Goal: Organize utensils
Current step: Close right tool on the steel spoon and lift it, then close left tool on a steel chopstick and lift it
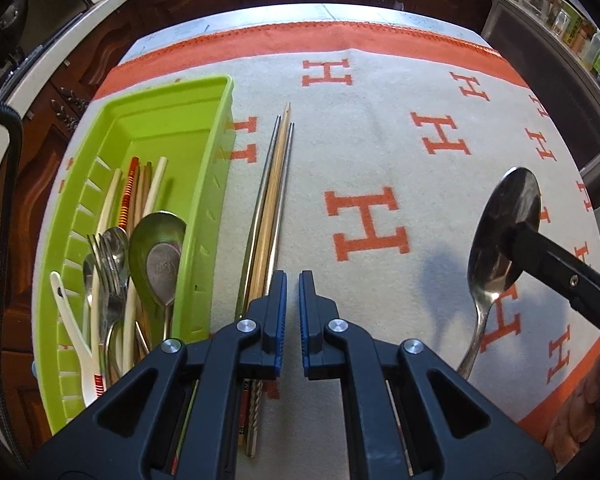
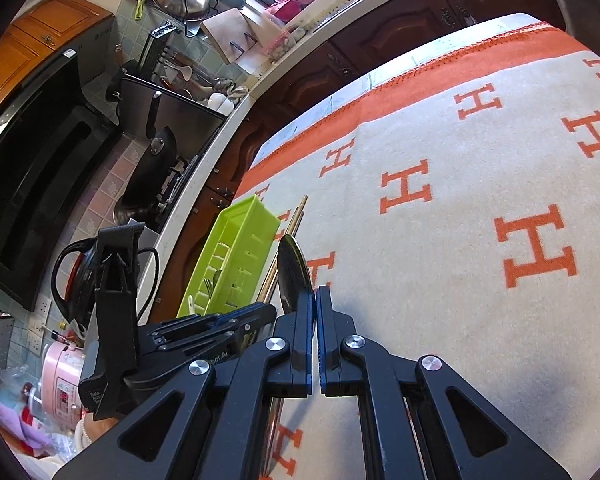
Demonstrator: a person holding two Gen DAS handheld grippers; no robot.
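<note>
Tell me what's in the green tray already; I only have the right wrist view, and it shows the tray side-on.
Observer: The green tray holds spoons, forks and several chopsticks, heaped toward its near end.
Operator: I glimpse stick tips past the tray. What are they?
Observer: Loose chopsticks, metal and wooden, lying together on the cloth beside the tray, roughly parallel to its long wall.
Operator: Is the left gripper carrying anything?
Observer: No. The left gripper has nothing between its pads and hangs above the near end of those loose chopsticks.
</note>
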